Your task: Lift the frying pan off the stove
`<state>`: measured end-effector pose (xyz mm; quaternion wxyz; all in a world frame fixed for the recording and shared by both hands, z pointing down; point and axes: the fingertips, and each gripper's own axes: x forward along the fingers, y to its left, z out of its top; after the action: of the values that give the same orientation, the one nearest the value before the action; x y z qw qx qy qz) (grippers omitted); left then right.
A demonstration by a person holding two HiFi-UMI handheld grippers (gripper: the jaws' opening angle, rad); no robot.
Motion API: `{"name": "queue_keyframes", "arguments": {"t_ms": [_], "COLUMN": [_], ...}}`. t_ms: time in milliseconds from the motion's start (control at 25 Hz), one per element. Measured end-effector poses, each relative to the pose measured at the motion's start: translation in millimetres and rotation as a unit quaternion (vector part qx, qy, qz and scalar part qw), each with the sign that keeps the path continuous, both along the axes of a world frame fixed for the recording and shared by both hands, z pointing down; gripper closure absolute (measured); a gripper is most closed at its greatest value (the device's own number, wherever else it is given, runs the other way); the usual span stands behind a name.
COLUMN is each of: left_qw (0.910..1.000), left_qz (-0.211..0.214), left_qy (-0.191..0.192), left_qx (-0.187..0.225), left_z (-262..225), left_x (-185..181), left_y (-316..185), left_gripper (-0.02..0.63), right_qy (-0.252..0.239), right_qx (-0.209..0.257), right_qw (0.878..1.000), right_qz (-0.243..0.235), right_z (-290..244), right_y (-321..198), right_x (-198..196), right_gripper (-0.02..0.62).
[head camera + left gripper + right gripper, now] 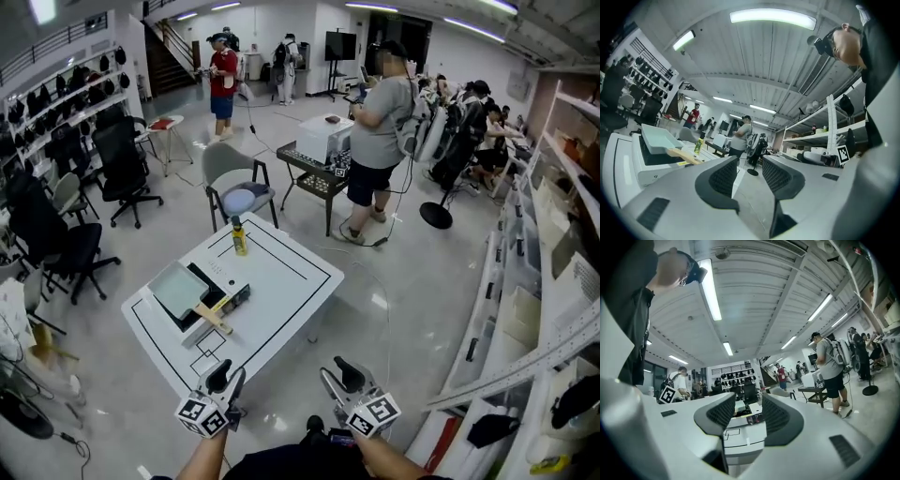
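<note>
Grippers both low at the bottom edge of the head view, left gripper point(230, 377) beside right gripper point(337, 373), bare left forearm point(202, 461) and right forearm point(389, 461) behind them, jaws aimed up-frame at the white square table with black lines point(281, 281). Both short of its near corner, floor between. Pale green square frying pan with a wooden handle point(178, 289) sitting on the flat black stove point(211, 277) at the table's left, bare tabletop to the right; yellow bottle point(240, 236) upright near the far edge. Left gripper view: jaws apart, nothing between them, pan off to the left on the stove. Right gripper view: jaws apart, empty, table edge in the gap, farther off.
</note>
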<state>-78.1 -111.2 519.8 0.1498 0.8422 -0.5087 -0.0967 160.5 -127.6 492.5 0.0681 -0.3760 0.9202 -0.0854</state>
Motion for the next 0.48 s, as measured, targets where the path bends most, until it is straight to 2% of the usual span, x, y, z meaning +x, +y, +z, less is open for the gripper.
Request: {"name": "queue_keyframes", "arguments": {"t_ms": [160,320,480], "left_qw": [0.9986,0.9953,0.9900], "left_qz": [-0.053,-0.096,-0.139], "left_qy": [-0.004,-0.009,0.020], "left_qx": [0.004,0.005,-0.014], "left_z": [-16.1,-12.7,-10.9], "left_x": [8.1,1.5,-14.1], "left_y": [-27.9,-47.7,-49.7], "left_gripper": [0.439,0.439,0.439], "right_qy": [0.000,-0.020,-0.032], "right_qx": [0.001,0.006,-0.002], "right_qw": [0.999,0.995,0.989], "right_qz": [-0.051,-0.093,-0.141], "right_z": [-3.1,-9.9,-13.1], "right_y": [-48.8,-87.4,-110.0], "right_x": [13.4,17.9,15.2], "right_gripper": [0.405,0.405,0.405]}}
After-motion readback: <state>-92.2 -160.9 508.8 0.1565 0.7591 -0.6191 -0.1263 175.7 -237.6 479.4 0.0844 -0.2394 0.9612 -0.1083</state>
